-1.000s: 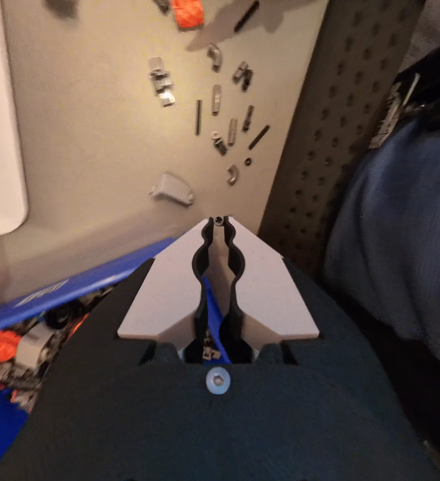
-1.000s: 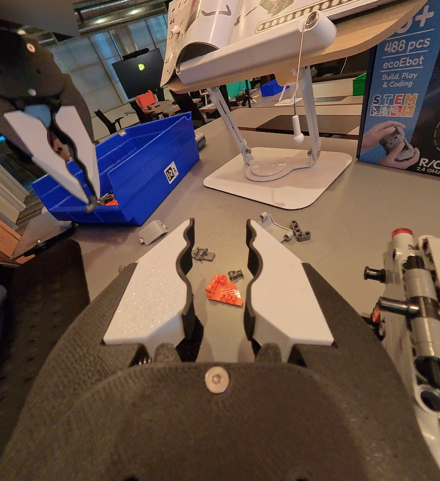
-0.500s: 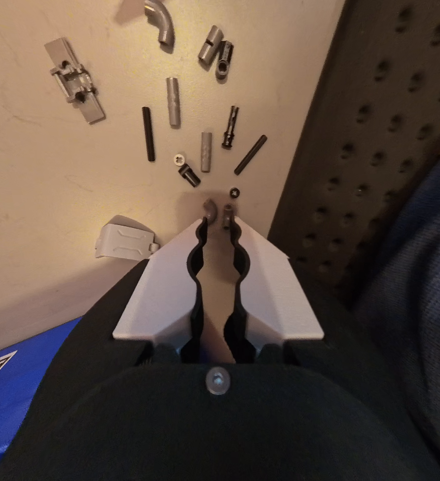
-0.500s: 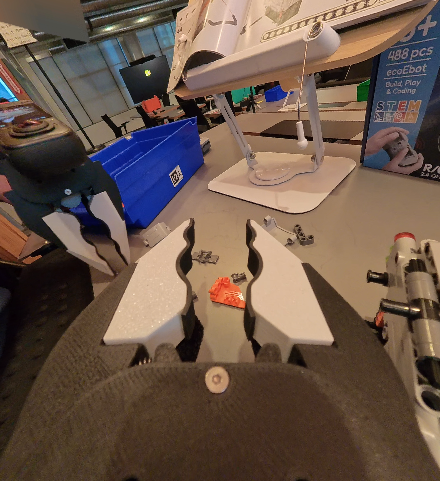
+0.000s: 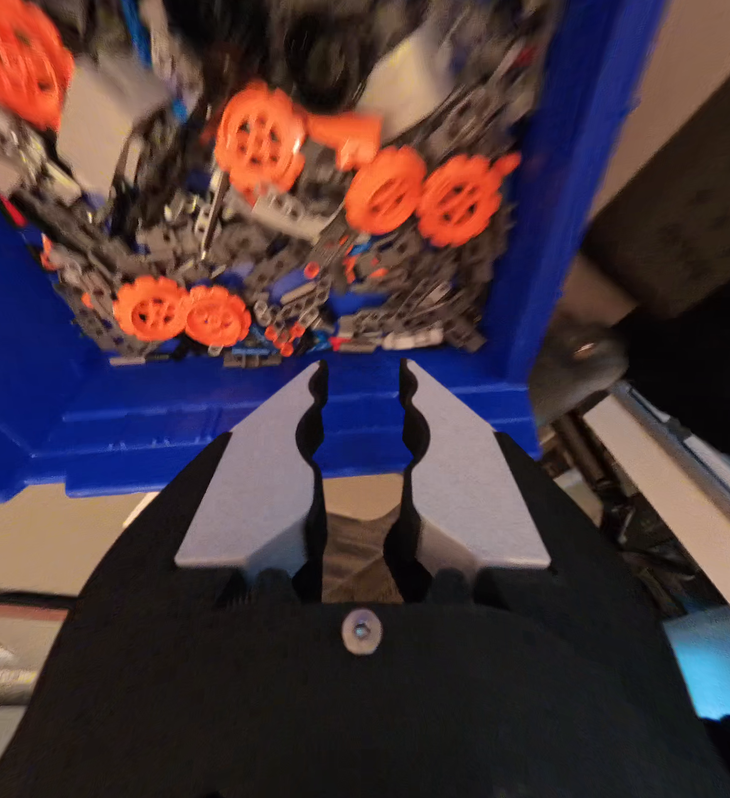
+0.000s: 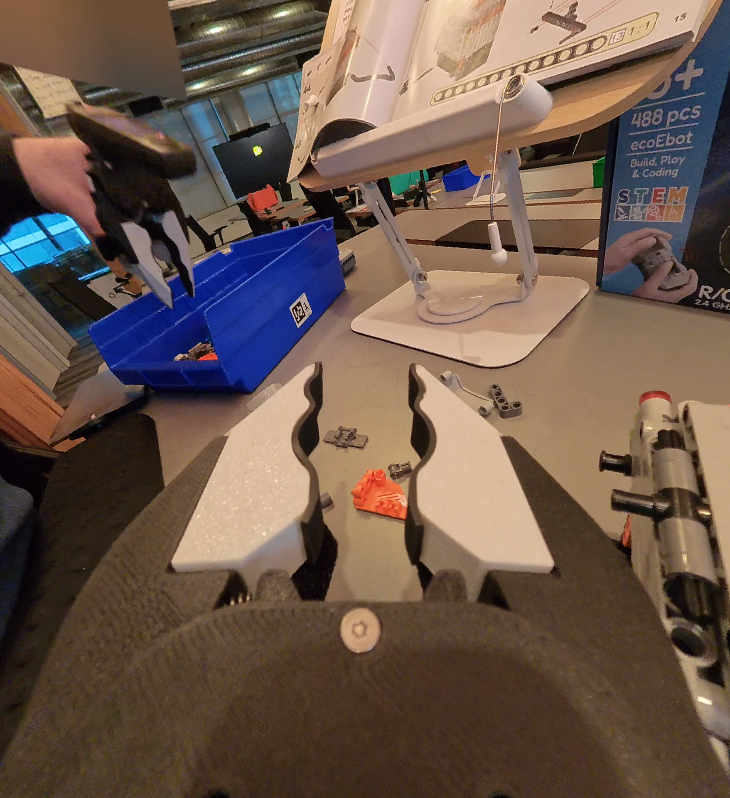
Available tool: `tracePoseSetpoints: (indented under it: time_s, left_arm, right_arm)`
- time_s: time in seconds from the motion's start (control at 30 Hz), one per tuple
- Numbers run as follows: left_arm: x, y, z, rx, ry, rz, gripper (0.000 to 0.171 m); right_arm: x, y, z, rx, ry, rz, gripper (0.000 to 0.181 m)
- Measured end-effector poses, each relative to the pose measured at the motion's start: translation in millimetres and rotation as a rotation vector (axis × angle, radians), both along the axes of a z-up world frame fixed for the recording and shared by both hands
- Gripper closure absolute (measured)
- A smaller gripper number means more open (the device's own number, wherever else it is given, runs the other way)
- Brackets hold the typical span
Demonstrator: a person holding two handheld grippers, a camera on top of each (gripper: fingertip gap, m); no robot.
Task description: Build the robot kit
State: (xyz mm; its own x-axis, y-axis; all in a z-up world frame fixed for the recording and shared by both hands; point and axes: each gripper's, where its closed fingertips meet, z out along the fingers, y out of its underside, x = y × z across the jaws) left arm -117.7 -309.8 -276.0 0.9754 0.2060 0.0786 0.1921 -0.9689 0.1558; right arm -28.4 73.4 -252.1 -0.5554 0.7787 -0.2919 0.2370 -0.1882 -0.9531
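Above the blue bin [image 5: 570,172] of orange gears [image 5: 259,138], left hand-held gripper [image 5: 361,373] released, empty, right hand-held gripper [image 6: 365,375] likewise.

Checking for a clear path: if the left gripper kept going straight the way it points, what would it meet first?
Probably the blue bin. The left gripper, open and empty, aims at the near wall and bare floor in front of the heap of orange gears and grey parts. The view is blurred, so depth is uncertain.
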Motion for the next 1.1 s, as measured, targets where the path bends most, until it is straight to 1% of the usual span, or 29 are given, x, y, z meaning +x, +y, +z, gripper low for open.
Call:
tracePoseSetpoints:
  time_s: [0.07, 0.1, 0.13, 0.17, 0.27, 0.3, 0.4, 0.47, 0.53, 0.67, 0.73, 0.8, 0.83, 0.9, 1.1]
  left_arm:
    - [1.9, -18.3, -16.2, -0.058, -0.071, 0.024, 0.139]
    - [-3.7, -26.2, -23.3, -0.105, -0.047, 0.008, 0.14]
    - [-0.6, -29.4, -29.2, -0.13, -0.067, -0.015, 0.14]
    - [5.1, -28.3, -35.0, -0.138, -0.097, -0.027, 0.14]
    - [12.3, -28.8, -48.9, -0.193, -0.117, -0.085, 0.14]
    - [12.7, -26.3, -52.1, -0.192, -0.12, -0.085, 0.14]
    - [13.8, -30.5, -63.0, -0.265, -0.127, -0.134, 0.14]
    - [13.9, -33.8, -68.1, -0.305, -0.139, -0.135, 0.14]
    - [12.7, -36.1, -70.0, -0.336, -0.147, -0.122, 0.14]
    - [12.7, -39.1, -70.0, -0.385, -0.159, -0.138, 0.143]
    - [15.2, -39.3, -69.8, -0.393, -0.177, -0.133, 0.15]
    - [11.6, -40.2, -69.1, -0.4, -0.156, -0.154, 0.157]
    - [11.2, -40.0, -68.3, -0.398, -0.157, -0.146, 0.159]
    - [8.4, -38.9, -65.0, -0.381, -0.142, -0.158, 0.168]
    - [9.6, -34.8, -53.8, -0.288, -0.137, -0.104, 0.168]
  right_arm:
    - [0.5, 0.3, 1.0, -0.005, 0.003, 0.001, 0.144]
    - [0.8, 0.3, 1.2, -0.006, 0.004, 0.001, 0.144]
    - [1.0, 0.4, 1.5, -0.005, 0.005, 0.0, 0.144]
    - [1.3, 0.6, 1.9, -0.006, 0.007, -0.001, 0.144]
    - [1.3, 0.4, 2.0, -0.008, 0.007, 0.0, 0.144]
    - [1.4, 0.2, 2.2, -0.008, 0.008, 0.001, 0.144]
    - [1.6, 0.8, 2.9, -0.013, 0.011, 0.0, 0.144]
    - [1.7, 0.7, 3.1, -0.014, 0.012, 0.001, 0.144]
    - [1.9, 1.0, 3.5, -0.016, 0.014, 0.001, 0.144]
    - [2.1, 1.5, 4.3, -0.021, 0.017, 0.002, 0.144]
    - [2.1, 1.9, 4.8, -0.024, 0.019, 0.001, 0.144]
    - [2.1, 2.4, 5.0, -0.025, 0.019, 0.0, 0.144]
    - [2.1, 2.4, 5.1, -0.026, 0.02, 0.0, 0.144]
    - [2.4, 2.5, 5.5, -0.027, 0.021, 0.0, 0.144]
    - [2.9, 2.7, 6.6, -0.032, 0.025, 0.002, 0.144]
